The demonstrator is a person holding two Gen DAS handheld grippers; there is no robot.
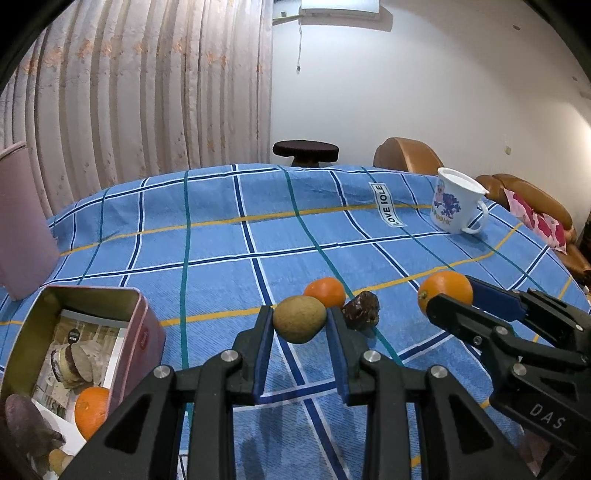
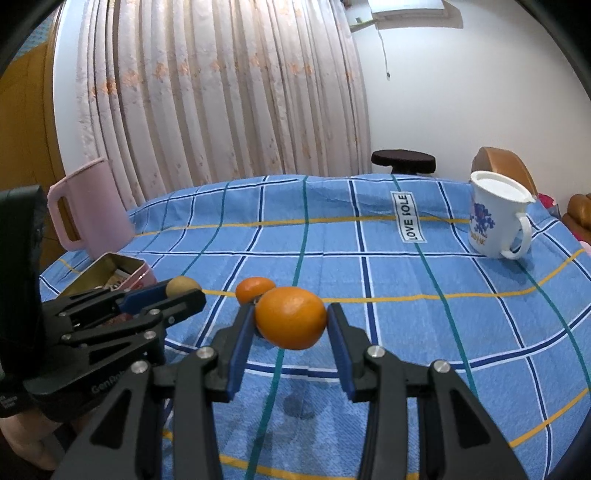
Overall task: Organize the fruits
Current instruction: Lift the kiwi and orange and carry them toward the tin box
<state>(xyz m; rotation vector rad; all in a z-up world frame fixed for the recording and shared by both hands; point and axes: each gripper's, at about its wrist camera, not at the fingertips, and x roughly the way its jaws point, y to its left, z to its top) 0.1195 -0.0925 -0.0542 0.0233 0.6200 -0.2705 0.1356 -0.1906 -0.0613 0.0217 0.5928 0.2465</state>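
I have the left gripper (image 1: pixel 299 321) clamped on the kiwi (image 1: pixel 300 318) and the right gripper (image 2: pixel 291 319) on the big orange (image 2: pixel 291 317), both lifted for the tin (image 1: pixel 144 332).

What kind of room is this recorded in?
Most likely a home living room: a table under a blue plaid cloth, floor-length curtains behind it, a brown leather sofa at the side, and a wall air conditioner overhead.

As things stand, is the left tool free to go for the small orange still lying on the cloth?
Probably not yet. The left tool is shut on the kiwi, so it has no free grip. The small orange sits just behind the kiwi, beside a dark brown fruit; nothing else blocks it.
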